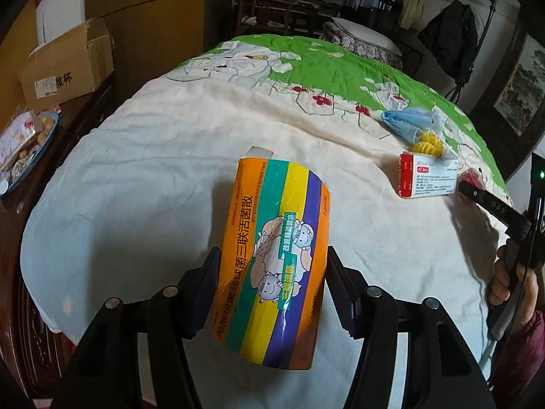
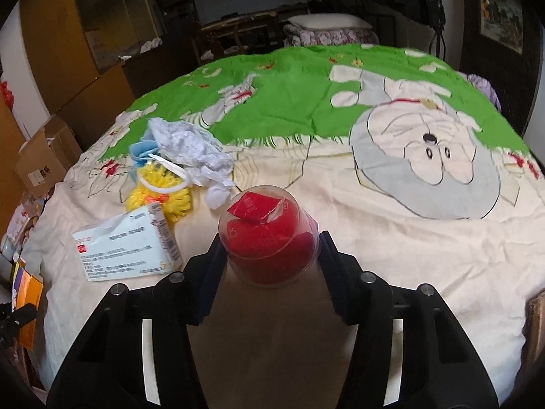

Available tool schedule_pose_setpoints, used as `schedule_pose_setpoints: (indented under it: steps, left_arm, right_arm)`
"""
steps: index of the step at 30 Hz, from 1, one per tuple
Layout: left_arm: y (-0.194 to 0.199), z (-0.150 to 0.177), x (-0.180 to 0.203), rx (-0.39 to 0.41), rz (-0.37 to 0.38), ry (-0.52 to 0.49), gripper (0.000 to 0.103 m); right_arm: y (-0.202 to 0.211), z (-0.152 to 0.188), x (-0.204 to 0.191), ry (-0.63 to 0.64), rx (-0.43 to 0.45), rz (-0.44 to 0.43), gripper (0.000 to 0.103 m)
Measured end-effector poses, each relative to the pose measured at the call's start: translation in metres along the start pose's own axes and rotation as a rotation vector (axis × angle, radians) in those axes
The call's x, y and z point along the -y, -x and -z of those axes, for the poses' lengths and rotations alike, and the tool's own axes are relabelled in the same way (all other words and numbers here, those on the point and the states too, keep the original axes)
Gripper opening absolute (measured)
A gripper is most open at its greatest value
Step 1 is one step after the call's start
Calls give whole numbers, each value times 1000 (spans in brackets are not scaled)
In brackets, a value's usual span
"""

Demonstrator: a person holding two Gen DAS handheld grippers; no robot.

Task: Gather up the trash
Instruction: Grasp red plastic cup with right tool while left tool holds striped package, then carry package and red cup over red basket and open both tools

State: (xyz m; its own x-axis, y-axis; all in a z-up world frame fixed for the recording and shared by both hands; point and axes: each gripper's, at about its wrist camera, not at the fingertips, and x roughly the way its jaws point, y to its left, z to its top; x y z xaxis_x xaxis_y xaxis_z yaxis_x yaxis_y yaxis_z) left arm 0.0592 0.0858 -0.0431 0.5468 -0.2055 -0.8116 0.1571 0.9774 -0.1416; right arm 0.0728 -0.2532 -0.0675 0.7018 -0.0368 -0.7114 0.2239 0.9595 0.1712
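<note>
My left gripper (image 1: 272, 269) is shut on a striped orange, green, yellow and purple medicine box (image 1: 272, 259), held above the bed's cream cover. My right gripper (image 2: 269, 248) is shut on a clear plastic cup with red contents (image 2: 269, 238), held over the bed; the cup also shows in the left wrist view (image 1: 471, 177). A white and red medicine box (image 2: 129, 252) lies on the cover left of the right gripper, also in the left wrist view (image 1: 427, 177). Beyond it lie a yellow scrubber (image 2: 160, 191), a blue face mask (image 2: 141, 153) and a crumpled clear bag (image 2: 190, 150).
The bed has a cream and green cartoon cover (image 2: 374, 255). A dark wooden side table (image 1: 41, 156) with a plate of snacks and an open cardboard box (image 1: 68, 68) stands at the left. Dark furniture, pillows and hanging clothes stand beyond the bed.
</note>
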Motion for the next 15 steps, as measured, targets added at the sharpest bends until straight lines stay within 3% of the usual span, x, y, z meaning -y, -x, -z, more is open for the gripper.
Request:
schedule_pose_setpoints:
  steps: [5,15]
  left_arm:
    - [26,3,-4,39,-9,1,60]
    - [101,21,2,144,-26,7,60]
  right_arm:
    - [33,7,-4,-1,41,-27,54]
    - [141,22,-17,23,153,-148,54]
